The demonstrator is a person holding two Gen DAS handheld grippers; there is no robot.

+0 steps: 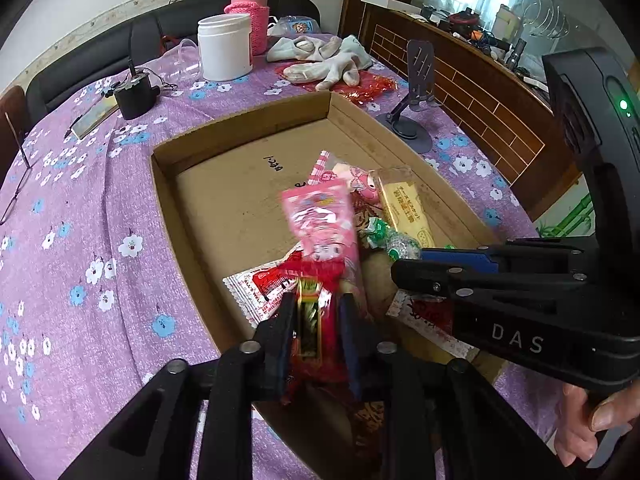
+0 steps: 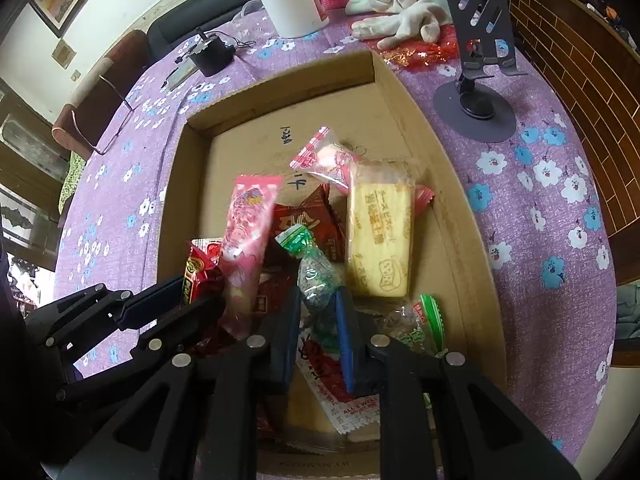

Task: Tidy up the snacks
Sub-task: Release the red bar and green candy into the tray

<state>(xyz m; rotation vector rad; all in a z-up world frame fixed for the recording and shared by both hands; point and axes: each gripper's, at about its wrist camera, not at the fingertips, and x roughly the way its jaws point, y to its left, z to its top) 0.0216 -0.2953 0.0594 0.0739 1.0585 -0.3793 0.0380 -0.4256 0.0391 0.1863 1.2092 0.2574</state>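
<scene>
So, here's how it's all sitting:

Left gripper (image 1: 316,316): its fingers (image 1: 286,320) are clamping down on a red foil snack packet with a gold label (image 1: 310,320), holding it over the near end of the box. In the right wrist view the same gripper (image 2: 200,292) is coming in from the left with that red packet (image 2: 198,272) pinched between the tips.

Right gripper (image 2: 318,312): fingers (image 2: 346,320) are closing around a clear candy bag with green twisted ends (image 2: 316,276); looks like they're squeezing it, pads tight on both sides. In the left wrist view it (image 1: 404,264) is reaching in from the right, tips right by that green candy (image 1: 394,242).

Box: a shallow brown cardboard tray (image 1: 240,136) is sitting on the counter covered with a purple flowered cloth (image 1: 80,208). All the snacks are piling up in its near right part.

Snack pile: a long pink wrapped snack (image 2: 246,216) is leaning over the heap, next to a yellow biscuit pack in clear wrap (image 2: 380,236), a small pink-checked candy packet (image 2: 326,158) behind it, a dark red packet (image 2: 320,220) underneath, and a white-and-red sachet (image 2: 340,384) lying flat under the right fingers.

Other stuff on the counter: a white plastic tub (image 1: 225,46), a pink knitted bottle sleeve (image 1: 252,20), a crumpled pale cloth (image 1: 324,56), a dark grey phone stand (image 2: 478,64) and a small black gadget with wires (image 1: 134,94) are all sitting beyond the box.
</scene>
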